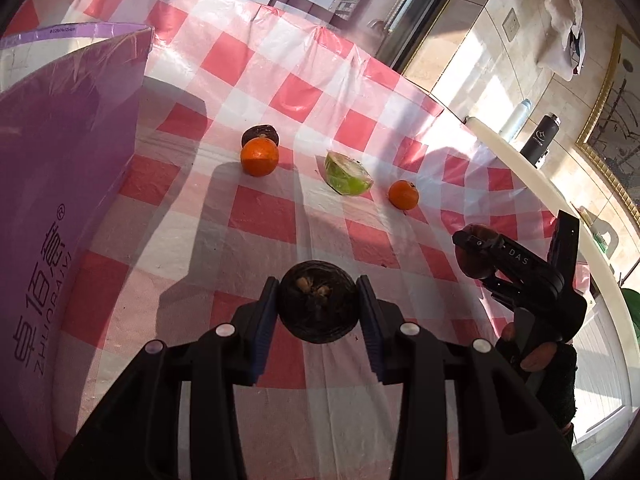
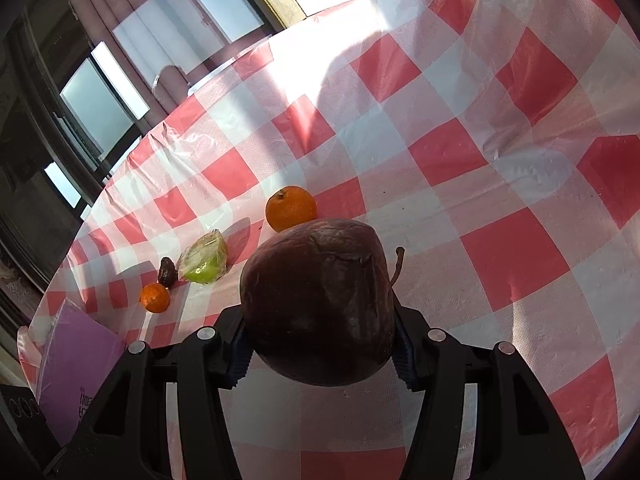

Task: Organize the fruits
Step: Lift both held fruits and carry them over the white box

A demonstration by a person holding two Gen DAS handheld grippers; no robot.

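Observation:
My left gripper (image 1: 318, 308) is shut on a dark round mangosteen (image 1: 318, 306) and holds it above the checked tablecloth (image 1: 256, 216). My right gripper (image 2: 320, 344) is shut on a dark red wrinkled fruit with a stem (image 2: 318, 304); it also shows in the left wrist view (image 1: 476, 256) at the right. On the cloth lie an orange (image 1: 259, 157) (image 2: 155, 298) with a dark fruit (image 1: 260, 134) (image 2: 167, 272) behind it, a plastic-wrapped green fruit wedge (image 1: 347, 175) (image 2: 204, 262), and a second orange (image 1: 404, 195) (image 2: 291, 208).
A purple box (image 1: 60, 184) (image 2: 76, 364) stands at the left edge of the table. A white bottle (image 1: 516, 118) and a black bottle (image 1: 540, 140) stand beyond the table's far right rim. Windows lie behind the table.

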